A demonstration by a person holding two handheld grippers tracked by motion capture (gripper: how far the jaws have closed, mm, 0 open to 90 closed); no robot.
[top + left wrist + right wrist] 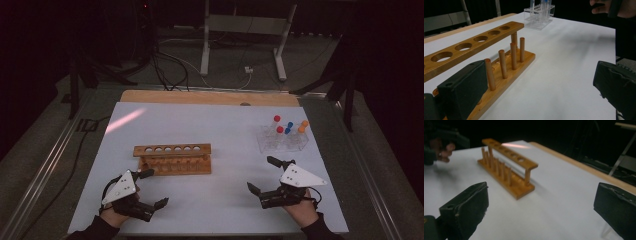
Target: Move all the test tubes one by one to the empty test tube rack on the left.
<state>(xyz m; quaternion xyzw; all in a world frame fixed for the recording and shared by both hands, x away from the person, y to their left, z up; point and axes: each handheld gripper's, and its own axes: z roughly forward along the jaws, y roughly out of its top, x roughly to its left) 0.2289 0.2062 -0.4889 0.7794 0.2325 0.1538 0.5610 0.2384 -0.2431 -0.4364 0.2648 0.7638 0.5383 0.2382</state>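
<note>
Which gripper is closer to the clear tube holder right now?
Right. The right gripper sits just in front of the clear tube holder; the left gripper is across the table, beside the wooden rack.

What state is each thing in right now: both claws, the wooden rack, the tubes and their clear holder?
Left claw: open, holding nothing, beside the rack's near left end.
Right claw: open, holding nothing, over bare table.
Wooden rack: upright, all holes vacant.
Tubes: capped, standing in the holder.
Clear holder: upright, at the far right of the table.
</note>
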